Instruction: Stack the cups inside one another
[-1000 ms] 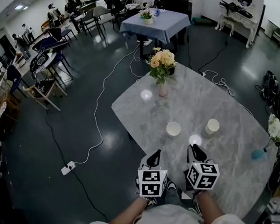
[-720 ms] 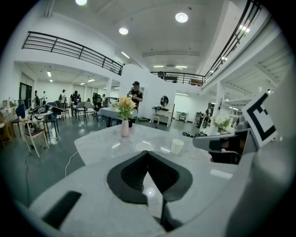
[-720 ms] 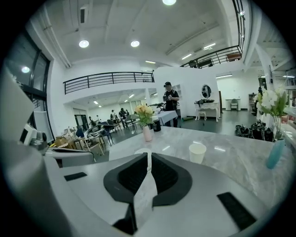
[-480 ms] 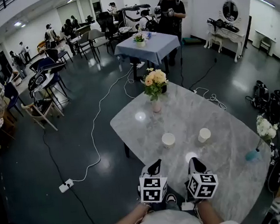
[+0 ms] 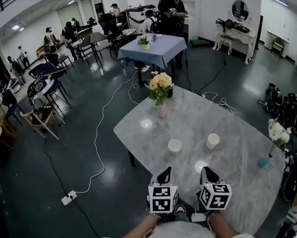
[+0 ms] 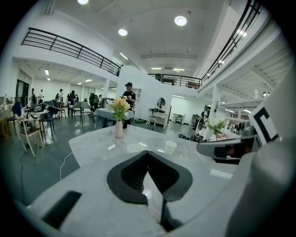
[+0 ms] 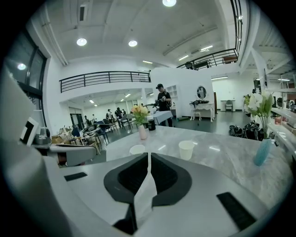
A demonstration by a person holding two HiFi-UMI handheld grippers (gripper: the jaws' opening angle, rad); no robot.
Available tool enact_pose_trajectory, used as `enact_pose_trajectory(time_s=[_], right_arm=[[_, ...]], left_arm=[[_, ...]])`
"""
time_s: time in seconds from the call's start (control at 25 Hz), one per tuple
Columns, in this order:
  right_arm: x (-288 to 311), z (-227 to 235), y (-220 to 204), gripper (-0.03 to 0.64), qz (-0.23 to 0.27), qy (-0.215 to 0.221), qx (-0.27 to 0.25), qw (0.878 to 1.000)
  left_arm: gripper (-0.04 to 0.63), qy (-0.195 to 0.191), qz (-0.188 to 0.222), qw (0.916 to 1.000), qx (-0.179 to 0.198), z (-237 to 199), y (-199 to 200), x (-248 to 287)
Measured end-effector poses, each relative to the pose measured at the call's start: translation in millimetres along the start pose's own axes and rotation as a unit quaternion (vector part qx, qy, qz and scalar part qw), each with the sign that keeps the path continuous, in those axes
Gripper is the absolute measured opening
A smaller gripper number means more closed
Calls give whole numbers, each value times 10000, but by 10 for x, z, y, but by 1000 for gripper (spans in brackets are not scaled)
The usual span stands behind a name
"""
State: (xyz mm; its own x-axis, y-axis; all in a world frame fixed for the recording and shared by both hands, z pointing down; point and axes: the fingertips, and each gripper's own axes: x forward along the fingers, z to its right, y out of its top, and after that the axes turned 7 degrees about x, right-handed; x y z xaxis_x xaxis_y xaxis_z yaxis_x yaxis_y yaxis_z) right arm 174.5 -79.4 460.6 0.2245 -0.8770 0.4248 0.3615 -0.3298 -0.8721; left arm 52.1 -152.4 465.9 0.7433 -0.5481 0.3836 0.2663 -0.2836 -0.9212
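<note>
Two white paper cups stand upright and apart on the marble table [image 5: 233, 186]: the left cup [image 5: 175, 146] and the right cup [image 5: 213, 141]. Both grippers hover side by side at the table's near edge, well short of the cups. My left gripper [image 5: 165, 170] is shut, its tips meeting with nothing between them [image 6: 148, 152]. My right gripper [image 5: 204, 170] has just been closing and is shut on nothing [image 7: 149, 154]. Past the right jaws the left cup [image 7: 137, 149] and the right cup [image 7: 186, 149] are in plain view. The right cup [image 6: 170, 147] also shows in the left gripper view.
A vase of yellow flowers [image 5: 161, 109] stands at the table's far end. A blue vase with white flowers [image 5: 264, 161] sits by the right edge. Beyond are a blue-clothed table [image 5: 149, 46], chairs, people and a floor cable [image 5: 96, 147].
The head view has tipped up and shows more of the room. Both grippers stay side by side at the near edge, and the cups keep their places on the table.
</note>
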Motion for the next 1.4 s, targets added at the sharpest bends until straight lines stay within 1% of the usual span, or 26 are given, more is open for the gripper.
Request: enact_pose_trajectory(time_s=[0.44,0.96,1.4], right_arm=[[9,102,-3,23,-2,-31,106,9999],[-1,269,-26,23,-62,-110,158,9998],[-5,463,-136,23,-169,-255,349,9989]], left_arm=[[-5,-98,8,9999,33,93,29,58],[-5,-8,-92,9999,42,155,-6,152],[-5,-181,-234,9994,159,287,-65,311]])
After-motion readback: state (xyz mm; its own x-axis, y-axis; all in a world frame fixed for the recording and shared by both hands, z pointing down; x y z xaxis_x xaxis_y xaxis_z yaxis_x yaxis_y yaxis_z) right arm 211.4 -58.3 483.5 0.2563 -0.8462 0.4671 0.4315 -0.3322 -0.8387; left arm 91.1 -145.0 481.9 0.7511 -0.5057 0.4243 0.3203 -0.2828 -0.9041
